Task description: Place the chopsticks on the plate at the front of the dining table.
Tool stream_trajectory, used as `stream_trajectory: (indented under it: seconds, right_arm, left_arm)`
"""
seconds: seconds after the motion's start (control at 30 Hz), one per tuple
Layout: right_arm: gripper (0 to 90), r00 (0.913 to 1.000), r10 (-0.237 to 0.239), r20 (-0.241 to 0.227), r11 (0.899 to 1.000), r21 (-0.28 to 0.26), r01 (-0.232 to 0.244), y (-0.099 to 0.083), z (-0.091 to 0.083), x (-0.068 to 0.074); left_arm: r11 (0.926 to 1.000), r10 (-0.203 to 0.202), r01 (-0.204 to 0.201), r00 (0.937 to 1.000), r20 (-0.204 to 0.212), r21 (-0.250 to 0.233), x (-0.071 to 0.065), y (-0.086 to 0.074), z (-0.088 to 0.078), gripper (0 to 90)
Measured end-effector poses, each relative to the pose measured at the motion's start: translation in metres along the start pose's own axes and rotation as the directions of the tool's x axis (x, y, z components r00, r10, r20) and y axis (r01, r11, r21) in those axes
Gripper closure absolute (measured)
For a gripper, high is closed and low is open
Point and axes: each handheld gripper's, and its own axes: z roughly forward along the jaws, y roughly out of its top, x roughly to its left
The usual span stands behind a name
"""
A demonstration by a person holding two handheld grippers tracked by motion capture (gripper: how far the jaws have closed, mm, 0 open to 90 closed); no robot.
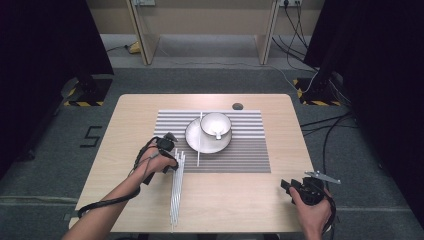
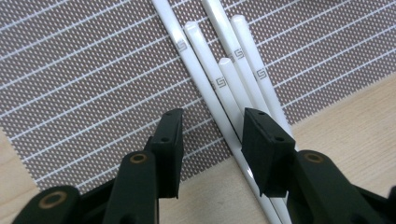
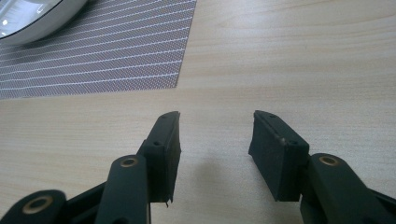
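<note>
My left gripper, jaws half-parted, straddles white chopsticks at frame centre, apparently gripping none yet. One chopstick already leans on the plate. Lower right, my right gripper idles agape.

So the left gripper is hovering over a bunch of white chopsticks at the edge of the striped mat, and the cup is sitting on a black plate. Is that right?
Not quite: the plate under the cup is white, not black, as the high view shows. The rest holds: the left gripper is over the white chopsticks at the edge of the striped mat.
</note>
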Motion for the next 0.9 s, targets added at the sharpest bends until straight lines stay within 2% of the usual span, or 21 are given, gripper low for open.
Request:
stream_trajectory:
  seconds: [0.27, 0.47, 0.6, 0.7, 0.9]
  right_arm:
    - [52.6, 1.0000, 0.000, 0.002, 1.000, 0.000, 0.000, 0.000, 0.000, 0.000]
    - [52.7, 1.0000, -0.002, 0.002, 1.000, 0.001, 0.002, 0.000, 0.000, 0.000]
    - [52.7, 1.0000, 0.000, 0.002, 1.000, 0.003, 0.000, 0.000, 0.000, 0.000]
    - [52.7, 1.0000, 0.000, 0.001, 1.000, 0.004, 0.000, 0.000, 0.000, 0.000]
    - [52.6, 1.0000, 0.001, 0.002, 1.000, 0.005, -0.001, 0.000, 0.001, 0.000]
  left_arm:
    - [0.9989, 0.045, -0.044, 0.9988, -0.020, 0.017, 0.004, -0.004, 0.000, 66.9]
    - [0.9959, 0.081, -0.079, 0.9956, -0.048, 0.045, 0.011, -0.009, -0.002, 72.4]
    - [0.9911, 0.118, -0.114, 0.9911, -0.061, 0.069, 0.017, -0.013, -0.004, 76.5]
    - [0.9858, 0.149, -0.142, 0.9855, -0.082, 0.090, 0.021, -0.017, -0.006, 80.0]
    - [0.9818, 0.159, -0.148, 0.9837, -0.084, 0.118, 0.034, -0.025, -0.010, 83.8]
